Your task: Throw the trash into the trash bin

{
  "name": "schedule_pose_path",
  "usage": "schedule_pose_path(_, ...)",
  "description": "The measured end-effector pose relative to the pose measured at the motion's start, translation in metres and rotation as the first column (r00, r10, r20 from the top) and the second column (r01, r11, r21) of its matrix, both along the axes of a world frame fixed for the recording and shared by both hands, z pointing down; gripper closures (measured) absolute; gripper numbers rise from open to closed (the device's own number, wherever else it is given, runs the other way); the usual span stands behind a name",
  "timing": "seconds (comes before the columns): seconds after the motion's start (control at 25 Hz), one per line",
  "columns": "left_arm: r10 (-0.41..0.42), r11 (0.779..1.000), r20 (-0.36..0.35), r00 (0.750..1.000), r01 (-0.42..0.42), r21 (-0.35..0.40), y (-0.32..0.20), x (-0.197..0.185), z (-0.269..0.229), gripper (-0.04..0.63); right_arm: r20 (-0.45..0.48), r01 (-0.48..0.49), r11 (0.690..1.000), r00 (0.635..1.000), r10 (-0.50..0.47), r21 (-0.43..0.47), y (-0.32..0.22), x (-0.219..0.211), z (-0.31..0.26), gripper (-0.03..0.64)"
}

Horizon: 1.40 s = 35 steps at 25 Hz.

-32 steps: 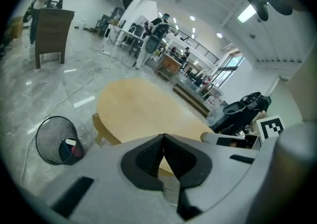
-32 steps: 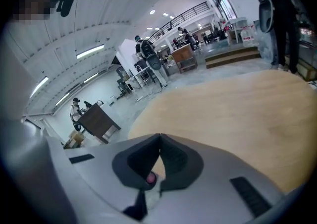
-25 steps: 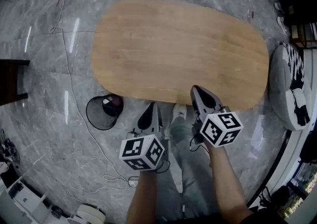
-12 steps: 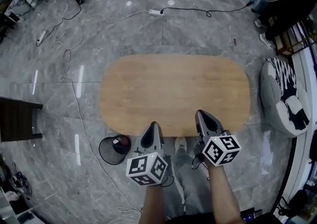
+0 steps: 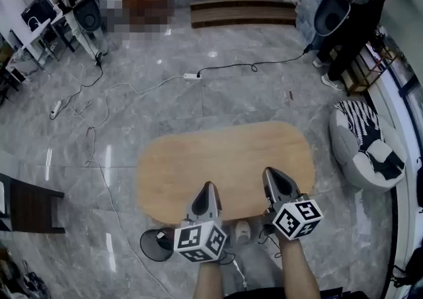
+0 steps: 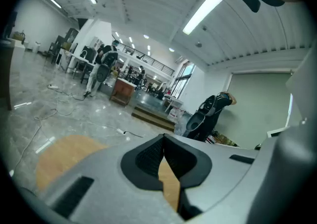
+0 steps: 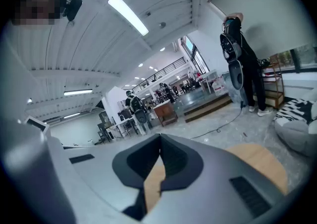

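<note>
Both the left hand-held gripper (image 5: 207,186) and the right hand-held gripper (image 5: 270,173) hover shut and empty over the bare tabletop (image 5: 225,149), likely because the trash already lies in the bin (image 5: 152,247), lower left on the floor.

Two hand-held grippers (image 5: 207,186) (image 5: 271,173), one table (image 5: 225,155), one trash bin (image 5: 156,245).

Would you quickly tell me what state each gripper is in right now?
Left gripper: closed, nothing between its jaws.
Right gripper: closed, nothing between its jaws.
</note>
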<state>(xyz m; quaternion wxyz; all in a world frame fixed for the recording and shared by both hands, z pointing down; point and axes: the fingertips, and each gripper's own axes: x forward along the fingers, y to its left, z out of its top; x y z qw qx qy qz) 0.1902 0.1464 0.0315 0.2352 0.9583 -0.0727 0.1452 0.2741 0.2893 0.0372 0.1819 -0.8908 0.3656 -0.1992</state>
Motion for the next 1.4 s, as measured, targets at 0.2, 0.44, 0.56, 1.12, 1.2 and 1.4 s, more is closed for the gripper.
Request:
schedule_pose_path(0.2,0.035,0.997,-0.076,0.997,-0.03,0.067,0.001,0.019,-0.063,0.589,-0.08,0.006,0.999,0.997,-0.002,0.051,-0.001,0.013,-0.059,0.604)
schedule_pose_path(0.44,0.043,0.986,-0.176,0.984,-0.014,0.165,-0.01,0.037,-0.131,0.589,-0.197,0.049,0.992,0.98,-0.025,0.117,-0.018,0.033,-0.127,0.604)
schedule_pose_path(0.56,0.042,0.98,-0.223,0.974,0.003,0.2,-0.014,0.048,-0.16,0.589,-0.259,0.073,0.988,0.965,-0.037,0.133,-0.028,0.044,-0.159,0.604)
schedule_pose_path(1.12,0.025,0.937,-0.308,0.951,0.085,0.338,-0.026,0.063,-0.221,0.589,-0.456,0.061,0.991,0.883,-0.108,-0.116,-0.056,0.053,-0.217,0.603)
schedule_pose_path(1.2,0.034,0.928,-0.289,0.957,0.077,0.365,-0.027,0.067,-0.223,0.589,-0.446,0.057,0.991,0.889,-0.105,-0.12,-0.059,0.055,-0.219,0.603)
schedule_pose_path(1.4,0.052,0.906,-0.249,0.967,0.06,0.42,-0.02,0.071,-0.222,0.589,-0.432,0.063,0.993,0.896,-0.099,-0.097,-0.055,0.057,-0.217,0.603)
